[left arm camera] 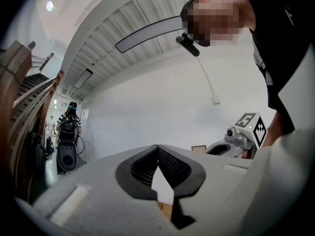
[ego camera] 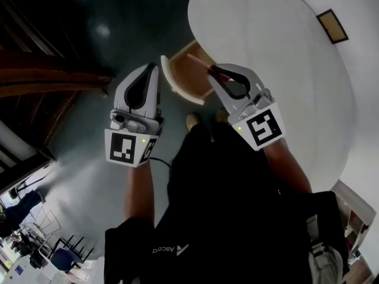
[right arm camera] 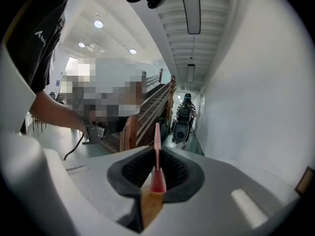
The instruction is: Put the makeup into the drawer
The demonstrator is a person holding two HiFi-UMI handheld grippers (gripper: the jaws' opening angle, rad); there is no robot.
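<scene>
Makeup stick (right arm camera: pixel 156 139) clamped in the right hand-held gripper (ego camera: pixel 212 71), tip pointed at the open drawer (ego camera: pixel 185 80) just ahead for the drop; left hand-held gripper (ego camera: pixel 154 67) hangs alongside, jaws closed on nothing.

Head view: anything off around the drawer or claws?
Nothing stands out. Wooden drawer open at the white table's edge; right claw shut on a slim pink makeup stick; left claw shut, empty.

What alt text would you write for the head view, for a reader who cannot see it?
Seen from above, the right gripper grips a thin pink makeup stick over an open wooden drawer beside a round white table. The left gripper, shut and empty, is beside it.
</scene>
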